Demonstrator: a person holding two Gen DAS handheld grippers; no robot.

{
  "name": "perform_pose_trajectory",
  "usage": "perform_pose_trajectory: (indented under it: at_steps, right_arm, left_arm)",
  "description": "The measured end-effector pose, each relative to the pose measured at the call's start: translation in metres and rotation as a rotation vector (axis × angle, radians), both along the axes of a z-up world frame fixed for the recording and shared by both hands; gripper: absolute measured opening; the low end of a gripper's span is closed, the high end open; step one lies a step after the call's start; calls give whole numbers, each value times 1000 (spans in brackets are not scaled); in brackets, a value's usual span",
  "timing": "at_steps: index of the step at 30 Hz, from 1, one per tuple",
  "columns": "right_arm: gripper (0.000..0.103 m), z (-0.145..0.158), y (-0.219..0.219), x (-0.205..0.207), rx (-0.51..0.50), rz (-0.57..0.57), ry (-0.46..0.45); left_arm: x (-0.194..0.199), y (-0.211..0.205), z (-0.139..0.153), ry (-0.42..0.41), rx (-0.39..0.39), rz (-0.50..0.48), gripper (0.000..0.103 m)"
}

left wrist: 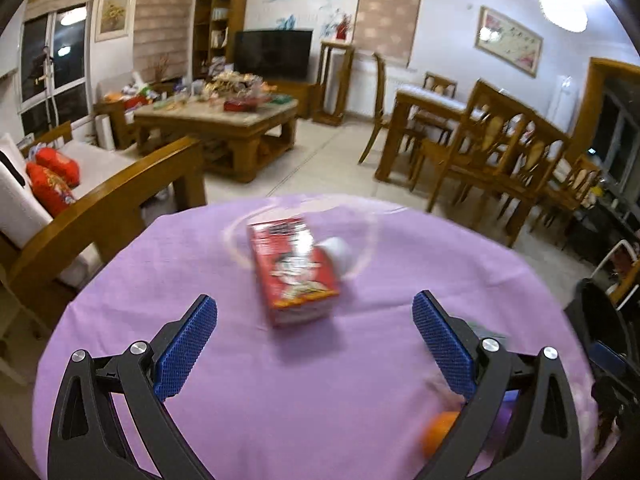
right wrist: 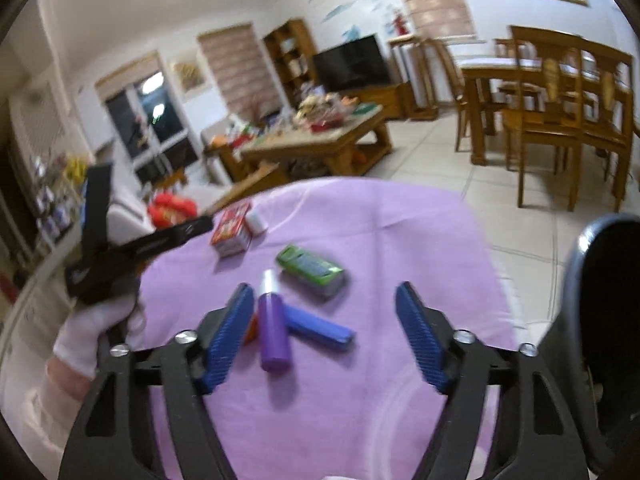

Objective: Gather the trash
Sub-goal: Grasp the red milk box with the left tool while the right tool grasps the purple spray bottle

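A red carton [left wrist: 294, 272] lies on the purple tablecloth [left wrist: 240, 400], with a small white container [left wrist: 338, 254] against its far side. My left gripper [left wrist: 316, 340] hovers open just short of the carton, nothing between its blue pads. My right gripper [right wrist: 324, 336] is open over a purple spray bottle [right wrist: 272, 332], which lies close to the left pad without being pressed. A blue box [right wrist: 318, 328] and a green packet [right wrist: 310, 270] lie just beyond. The red carton [right wrist: 232, 232] sits farther back. An orange item [left wrist: 438, 432] is half hidden behind my left gripper's right finger.
A white-gloved hand [right wrist: 92, 332] holds the left tool at the left of the right wrist view. A dark rounded object [right wrist: 608, 300] stands off the table's right edge. A wooden sofa arm [left wrist: 120, 200] is to the left, dining chairs [left wrist: 500, 152] beyond on tiled floor.
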State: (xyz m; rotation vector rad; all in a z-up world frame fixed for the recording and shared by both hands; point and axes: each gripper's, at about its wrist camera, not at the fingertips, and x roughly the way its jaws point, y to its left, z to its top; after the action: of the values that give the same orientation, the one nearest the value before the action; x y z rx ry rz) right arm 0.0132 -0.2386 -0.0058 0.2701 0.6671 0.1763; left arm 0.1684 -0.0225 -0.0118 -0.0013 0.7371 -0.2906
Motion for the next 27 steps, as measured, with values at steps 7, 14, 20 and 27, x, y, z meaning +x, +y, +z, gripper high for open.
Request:
perform_pose_trajectory:
  at_steps: [7,14,20,27]
  right_arm:
    - [57,-17,48,43,-96,71,107]
    - [52,-36,51,59,-121,91,167]
    - [52,-41,52,61,-159,118,175]
    - [42,-47,67,66,-240,178,187]
  left_arm:
    - [40,-1,-24,88,39,-34,72]
    - [46,8,-38,151,-11,-38,58]
    - [45,15,-36,138,-41,-43,51]
    - [39,27,-32,129,-47,-34,49]
